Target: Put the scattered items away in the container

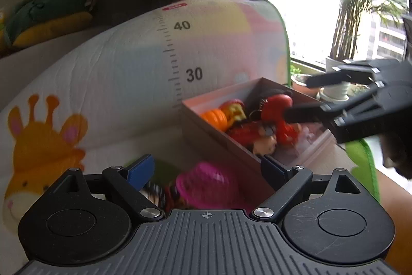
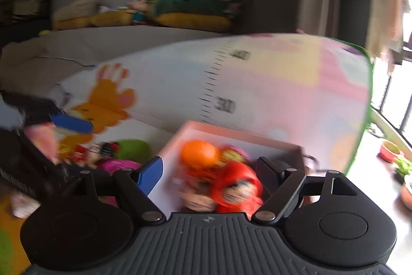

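Note:
A pink cardboard box (image 1: 206,105) lies on the play mat and holds several toys: an orange pumpkin (image 1: 215,117), a red round toy (image 1: 276,103) and dolls. In the left wrist view my left gripper (image 1: 206,169) is open, low over a magenta toy (image 1: 208,183) that lies on the mat beside the box's near wall. My right gripper (image 1: 298,99) reaches in from the right, open, over the box. In the right wrist view, my right gripper (image 2: 212,172) hangs open above a red-hooded doll (image 2: 237,184) inside the box (image 2: 231,133). That view is blurred.
A folded play mat (image 1: 128,63) with a giraffe and ruler print stands up behind the box. More small toys and a green item (image 2: 134,150) lie left of the box. Potted plants (image 1: 337,89) line the window sill on the right; a sofa with cushions (image 2: 193,9) sits behind.

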Demonstrator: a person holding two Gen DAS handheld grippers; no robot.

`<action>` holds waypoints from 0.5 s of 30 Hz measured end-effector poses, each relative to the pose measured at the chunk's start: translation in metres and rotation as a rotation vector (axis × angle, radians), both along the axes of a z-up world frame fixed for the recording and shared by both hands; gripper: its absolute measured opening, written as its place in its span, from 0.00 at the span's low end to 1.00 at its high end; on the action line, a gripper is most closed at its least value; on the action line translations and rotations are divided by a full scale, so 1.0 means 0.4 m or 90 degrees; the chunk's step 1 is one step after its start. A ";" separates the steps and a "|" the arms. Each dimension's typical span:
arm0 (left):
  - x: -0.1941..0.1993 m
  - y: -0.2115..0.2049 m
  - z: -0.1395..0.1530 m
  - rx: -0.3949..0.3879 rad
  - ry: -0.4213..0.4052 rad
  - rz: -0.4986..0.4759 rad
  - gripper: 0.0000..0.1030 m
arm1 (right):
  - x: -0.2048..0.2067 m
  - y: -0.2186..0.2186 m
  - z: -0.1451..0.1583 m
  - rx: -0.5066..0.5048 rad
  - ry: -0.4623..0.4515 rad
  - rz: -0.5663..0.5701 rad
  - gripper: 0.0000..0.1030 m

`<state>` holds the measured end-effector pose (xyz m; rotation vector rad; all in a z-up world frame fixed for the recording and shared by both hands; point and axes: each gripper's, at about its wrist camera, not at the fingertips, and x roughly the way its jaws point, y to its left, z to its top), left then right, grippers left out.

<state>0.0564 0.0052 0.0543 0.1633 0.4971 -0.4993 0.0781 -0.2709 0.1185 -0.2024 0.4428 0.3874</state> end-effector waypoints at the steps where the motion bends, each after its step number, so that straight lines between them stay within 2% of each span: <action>1: -0.019 0.010 -0.003 0.000 -0.007 0.007 0.92 | 0.000 0.017 0.004 -0.003 0.004 0.017 0.70; 3: -0.056 0.031 -0.011 0.001 -0.015 0.025 0.93 | 0.007 0.059 0.010 -0.012 0.024 0.051 0.54; 4: -0.073 0.042 -0.013 0.000 -0.016 0.033 0.93 | 0.017 0.081 0.012 -0.008 0.042 0.064 0.52; 6: -0.107 0.060 -0.020 0.006 -0.018 0.053 0.94 | 0.045 0.123 0.016 0.011 0.087 0.088 0.51; 9: -0.145 0.081 -0.034 0.043 -0.032 0.089 0.94 | 0.082 0.200 0.002 0.043 0.161 0.121 0.52; 10: -0.152 0.091 -0.037 0.048 -0.032 0.097 0.94 | 0.092 0.228 -0.006 0.046 0.175 0.127 0.53; 11: -0.159 0.100 -0.038 0.047 -0.028 0.100 0.94 | 0.101 0.257 -0.015 0.044 0.183 0.132 0.58; 12: -0.167 0.108 -0.038 0.042 -0.023 0.098 0.94 | 0.108 0.284 -0.024 0.035 0.184 0.135 0.69; 14: -0.185 0.124 -0.035 0.039 -0.023 0.092 0.94 | 0.128 0.336 -0.048 0.012 0.193 0.133 0.80; 15: -0.193 0.130 -0.032 0.041 -0.028 0.092 0.95 | 0.139 0.361 -0.060 0.000 0.199 0.131 0.80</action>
